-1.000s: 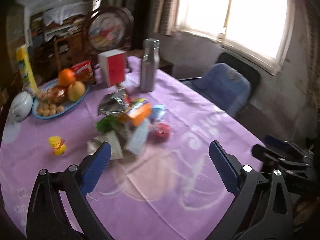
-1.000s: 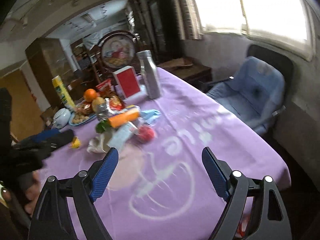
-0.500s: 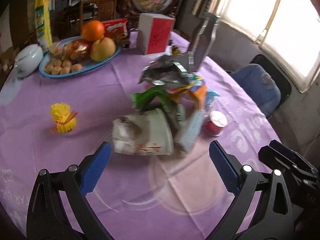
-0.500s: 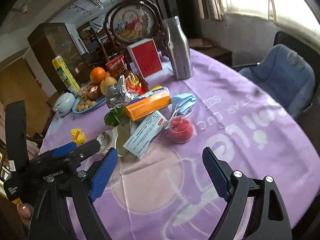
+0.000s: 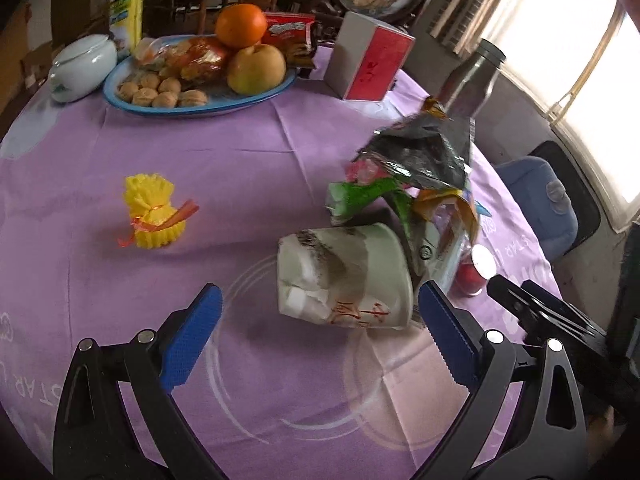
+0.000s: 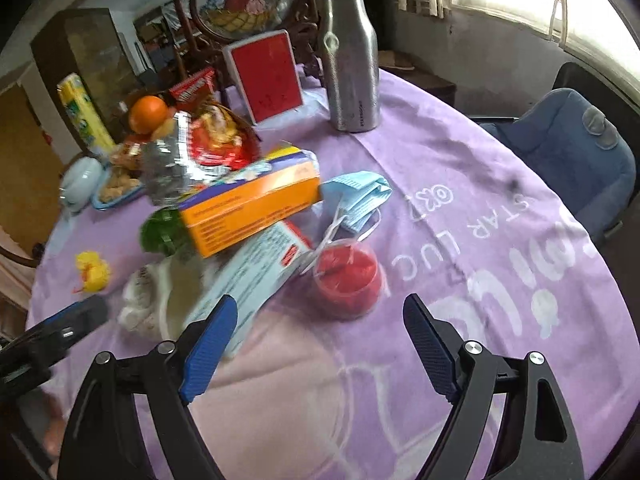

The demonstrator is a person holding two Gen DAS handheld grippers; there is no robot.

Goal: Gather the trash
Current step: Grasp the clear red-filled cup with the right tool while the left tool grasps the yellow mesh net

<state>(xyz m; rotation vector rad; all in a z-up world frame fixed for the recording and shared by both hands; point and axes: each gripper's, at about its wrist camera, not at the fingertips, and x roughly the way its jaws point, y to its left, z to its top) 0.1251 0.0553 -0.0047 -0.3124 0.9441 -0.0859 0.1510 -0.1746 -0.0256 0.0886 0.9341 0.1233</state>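
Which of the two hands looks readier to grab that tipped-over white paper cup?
Left, probably. The open left gripper faces the tipped white paper cup directly; the open right gripper faces the red plastic cup.

Two matching grippers, left gripper (image 5: pixel 320 328) and right gripper (image 6: pixel 316 338): black plastic frames with triangular cut-outs, blue ribbed pads (image 5: pixel 192 336) on finger tips, silver round screws (image 5: pixel 145 336) at the joints.

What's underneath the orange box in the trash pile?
The orange box lies on a pale blue carton and a green wrapper. What lies deeper under it is hidden.
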